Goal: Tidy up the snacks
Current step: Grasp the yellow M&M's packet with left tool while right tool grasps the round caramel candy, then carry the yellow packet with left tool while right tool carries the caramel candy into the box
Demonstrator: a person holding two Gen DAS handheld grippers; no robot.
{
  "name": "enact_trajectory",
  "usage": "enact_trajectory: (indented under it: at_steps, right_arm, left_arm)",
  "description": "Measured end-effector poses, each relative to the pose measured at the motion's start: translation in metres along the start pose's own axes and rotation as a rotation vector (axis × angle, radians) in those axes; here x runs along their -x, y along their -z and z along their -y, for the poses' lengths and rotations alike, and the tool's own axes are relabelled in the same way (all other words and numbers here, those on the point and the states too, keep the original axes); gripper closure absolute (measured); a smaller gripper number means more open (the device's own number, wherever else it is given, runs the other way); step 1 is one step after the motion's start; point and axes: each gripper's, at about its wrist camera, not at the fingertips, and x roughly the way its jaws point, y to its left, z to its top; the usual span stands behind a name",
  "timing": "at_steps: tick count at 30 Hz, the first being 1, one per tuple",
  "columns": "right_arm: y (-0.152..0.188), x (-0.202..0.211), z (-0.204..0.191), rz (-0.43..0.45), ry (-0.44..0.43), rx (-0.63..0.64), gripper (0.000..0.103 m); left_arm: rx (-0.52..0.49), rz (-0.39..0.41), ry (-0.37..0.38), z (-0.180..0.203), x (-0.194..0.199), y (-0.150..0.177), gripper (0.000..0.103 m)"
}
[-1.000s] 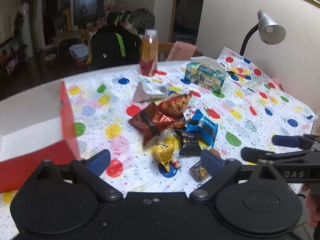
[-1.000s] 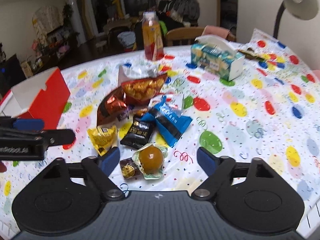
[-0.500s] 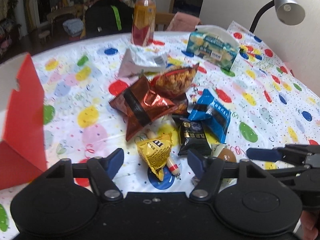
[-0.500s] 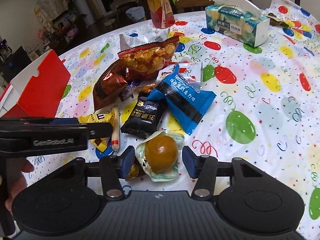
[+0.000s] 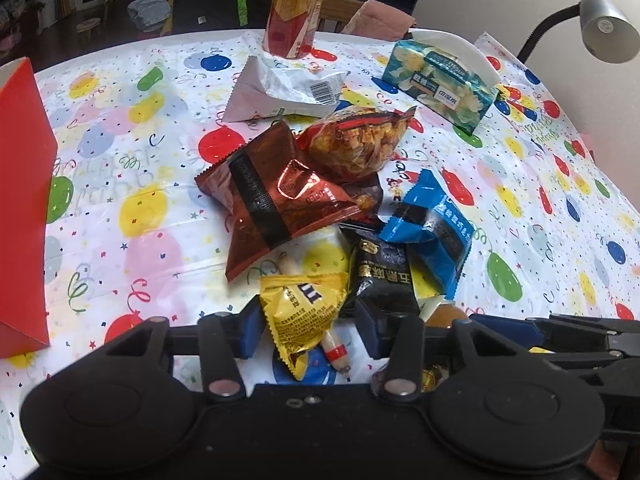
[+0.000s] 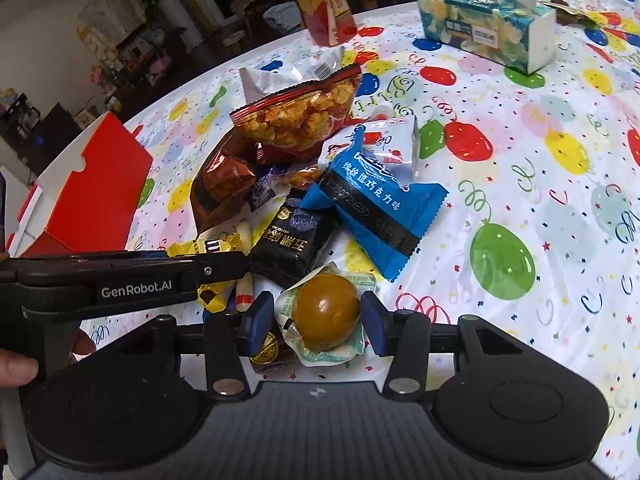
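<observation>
A heap of snack packets lies on the balloon-print tablecloth. My left gripper (image 5: 308,330) is open, its fingers either side of a yellow packet (image 5: 306,308) and a small sausage stick (image 5: 334,350). My right gripper (image 6: 318,322) is open, its pads close on both sides of a sealed brown egg (image 6: 326,312). Beyond lie a black packet (image 6: 290,240), a blue packet (image 6: 378,204), a red-brown packet (image 5: 266,196) and a clear bag of orange snacks (image 6: 302,118). A red box (image 6: 86,188) stands at the left.
A juice bottle (image 5: 296,8) and a tissue box (image 5: 440,84) stand at the far side. A white packet (image 5: 280,92) lies behind the heap. A desk lamp (image 5: 604,28) is at the right. A small gold-foil sweet (image 6: 266,348) lies by the egg.
Both grippers have moved forward and down into the heap and narrowed. The left now straddles the yellow packet, the right straddles the egg.
</observation>
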Motion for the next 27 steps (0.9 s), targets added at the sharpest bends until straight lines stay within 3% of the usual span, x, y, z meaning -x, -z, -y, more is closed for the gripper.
enact_trajectory:
  at_steps: [8, 9, 21, 27]
  right_arm:
    - [-0.004, 0.002, 0.003, -0.017, -0.001, 0.056, 0.064]
    - [-0.005, 0.003, 0.002, -0.016, -0.002, 0.063, 0.073]
    - [-0.001, 0.019, -0.018, 0.009, 0.041, 0.112, 0.072]
    - [-0.004, 0.039, -0.053, 0.048, 0.035, 0.173, 0.072]
  left_arm:
    - [0.024, -0.010, -0.033, 0.001, 0.000, -0.002, 0.067]
    - [0.022, -0.010, -0.041, 0.002, 0.000, -0.001, 0.068]
    - [0.030, 0.014, -0.029, -0.004, 0.020, 0.004, 0.070]
    - [0.018, 0.029, -0.003, -0.013, 0.039, 0.010, 0.071]
